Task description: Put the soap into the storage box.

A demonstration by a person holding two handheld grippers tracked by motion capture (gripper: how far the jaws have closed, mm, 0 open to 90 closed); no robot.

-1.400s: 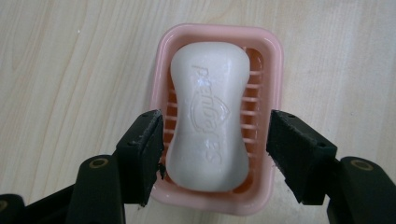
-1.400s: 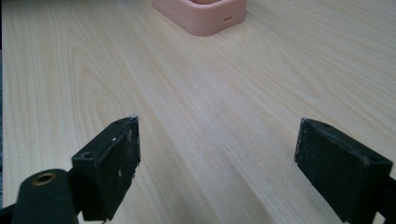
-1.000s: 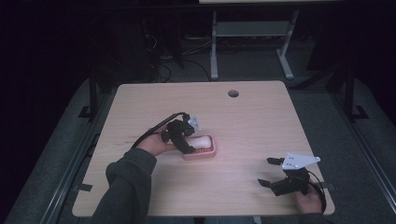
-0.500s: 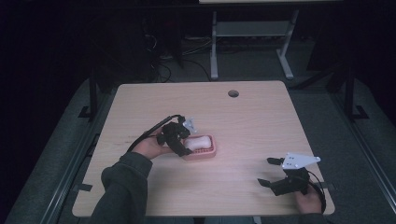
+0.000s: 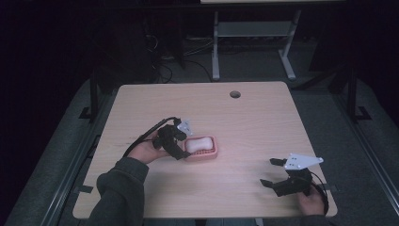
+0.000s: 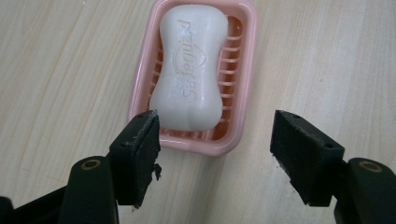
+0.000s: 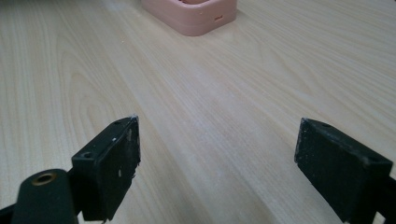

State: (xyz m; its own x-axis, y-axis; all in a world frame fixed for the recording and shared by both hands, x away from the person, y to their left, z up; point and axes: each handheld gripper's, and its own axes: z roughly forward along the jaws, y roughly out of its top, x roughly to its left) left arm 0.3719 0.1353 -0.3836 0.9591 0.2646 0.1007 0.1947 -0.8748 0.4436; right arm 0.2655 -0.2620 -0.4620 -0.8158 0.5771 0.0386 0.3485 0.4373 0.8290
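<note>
One soap bar [image 6: 189, 67] — just beyond open, empty jaws.

You're in a lab-type room: bare wooden worktop [image 5: 263, 122] with a cable hole [image 5: 235, 94], cables [image 5: 162, 70] on grey carpet [image 5: 254, 66], a metal desk frame [image 5: 254, 35] behind, dark surroundings.

- The pink soap dish [image 5: 203, 151] with the white soap bar [image 5: 197, 143] in it is sitting left of the table's middle, the one real obstacle on the wooden table [image 5: 244, 122].
- The left gripper [image 5: 181, 141] is crowding the dish's left end, jaws gaping, nothing between them.
- Right of the dish, bare wood is stretching to the right gripper [image 5: 273, 173] near the front right corner.
- Beyond the dish, everything's lying free up to the cable hole [image 5: 235, 94].
</note>
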